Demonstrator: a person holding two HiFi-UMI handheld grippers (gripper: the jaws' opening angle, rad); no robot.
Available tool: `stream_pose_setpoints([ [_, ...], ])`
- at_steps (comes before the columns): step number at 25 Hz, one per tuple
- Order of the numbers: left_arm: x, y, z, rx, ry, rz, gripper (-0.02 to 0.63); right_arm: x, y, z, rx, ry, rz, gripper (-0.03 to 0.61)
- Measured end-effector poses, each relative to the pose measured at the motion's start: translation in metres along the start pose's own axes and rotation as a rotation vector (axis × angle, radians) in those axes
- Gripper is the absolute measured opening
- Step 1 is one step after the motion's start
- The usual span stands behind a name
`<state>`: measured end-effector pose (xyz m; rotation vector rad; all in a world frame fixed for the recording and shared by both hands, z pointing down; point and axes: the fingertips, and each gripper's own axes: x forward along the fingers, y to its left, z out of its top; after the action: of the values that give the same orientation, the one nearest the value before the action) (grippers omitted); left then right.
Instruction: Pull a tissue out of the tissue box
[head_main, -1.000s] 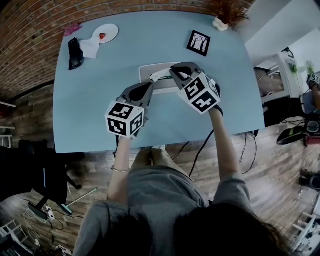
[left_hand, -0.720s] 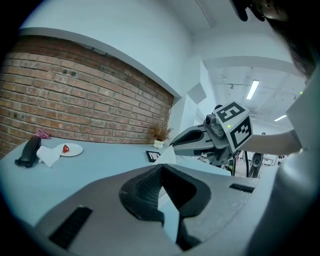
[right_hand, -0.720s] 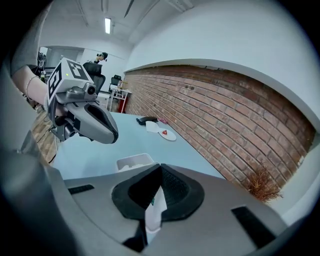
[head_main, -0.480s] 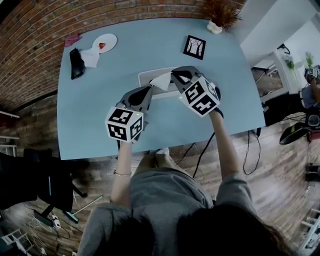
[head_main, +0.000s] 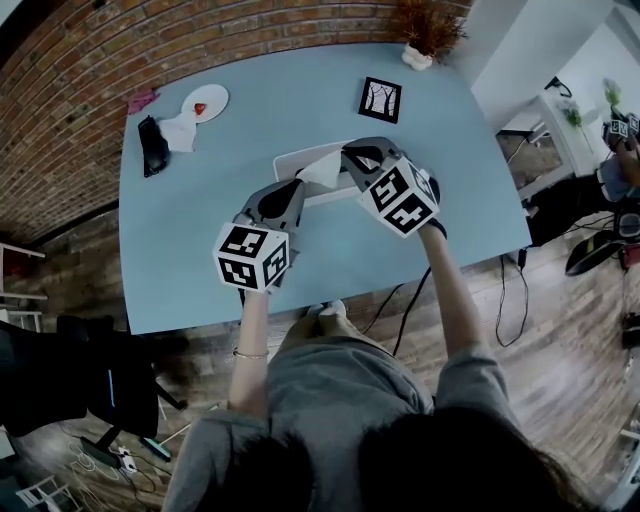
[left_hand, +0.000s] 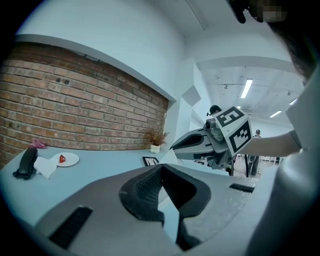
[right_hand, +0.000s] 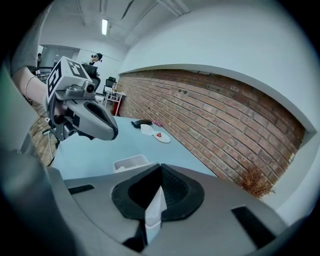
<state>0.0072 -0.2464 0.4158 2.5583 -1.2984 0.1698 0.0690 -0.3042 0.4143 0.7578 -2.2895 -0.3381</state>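
Note:
A white tissue box (head_main: 296, 160) lies on the light blue table (head_main: 200, 220) in the head view; the right gripper view shows the box (right_hand: 131, 162) low on the table. My right gripper (head_main: 347, 157) is shut on a white tissue (head_main: 322, 166) that rises out of the box, and the tissue (right_hand: 156, 210) shows pinched between its jaws (right_hand: 159, 172). My left gripper (head_main: 293, 190) hovers just left of the tissue, above the box's near side. Its jaws stand together (left_hand: 161, 170) with nothing seen in them. The left gripper view shows the right gripper (left_hand: 176, 146) ahead with the tissue (left_hand: 167, 156) under its tip.
At the table's far left are a plate with a red bit (head_main: 205, 100), a crumpled tissue (head_main: 180, 130), a black object (head_main: 152, 145) and a pink item (head_main: 140, 100). A framed picture (head_main: 380, 98) and a potted dry plant (head_main: 425, 30) stand at the back right. A brick wall runs behind.
The right gripper has drawn the tissue further up out of the box. The left gripper has stayed close by, and the head camera has shifted a little.

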Motion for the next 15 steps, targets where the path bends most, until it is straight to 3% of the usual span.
stream_pose_setpoints([
  [15,-0.014,-0.019,0.015,0.057,-0.043,-0.019,0.003,-0.034,-0.004,0.015,0.088,-0.107,-0.043,0.000],
])
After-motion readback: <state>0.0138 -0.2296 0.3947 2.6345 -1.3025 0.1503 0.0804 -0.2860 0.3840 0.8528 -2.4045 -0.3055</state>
